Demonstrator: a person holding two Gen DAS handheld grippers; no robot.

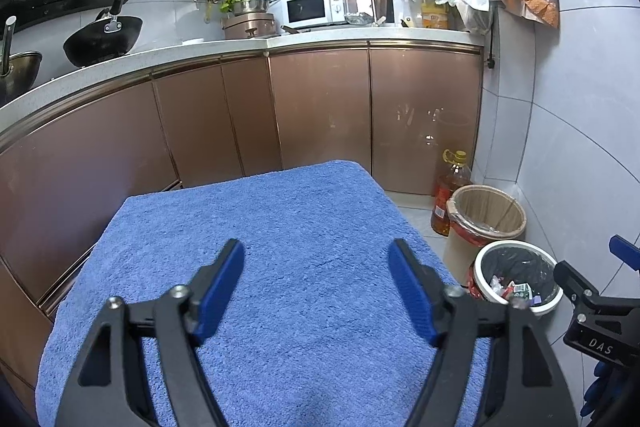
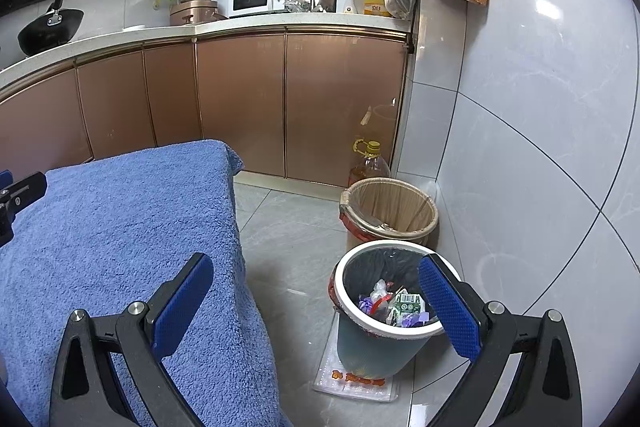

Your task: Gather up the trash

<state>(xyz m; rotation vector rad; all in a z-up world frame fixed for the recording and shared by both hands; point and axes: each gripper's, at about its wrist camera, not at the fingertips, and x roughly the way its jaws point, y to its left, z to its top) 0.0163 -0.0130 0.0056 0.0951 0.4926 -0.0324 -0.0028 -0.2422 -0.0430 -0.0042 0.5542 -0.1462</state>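
Observation:
A white-rimmed trash bin [image 2: 362,343] with a black liner stands on the floor to the right of the blue towel-covered table [image 2: 120,227]; it holds several crumpled wrappers [image 2: 394,303]. The bin also shows in the left wrist view [image 1: 482,279]. My right gripper [image 2: 316,301] is open and empty, hovering between the table edge and the bin. My left gripper [image 1: 316,291] is open and empty above the blue towel [image 1: 280,227]. No trash lies on the towel in either view.
A tan bin [image 2: 390,207] with a clear liner stands behind the white bin, next to an oil bottle [image 2: 370,163]. A plastic packet [image 2: 354,379] lies under the white bin. Brown cabinets [image 2: 240,99] and a tiled wall [image 2: 520,147] enclose the floor.

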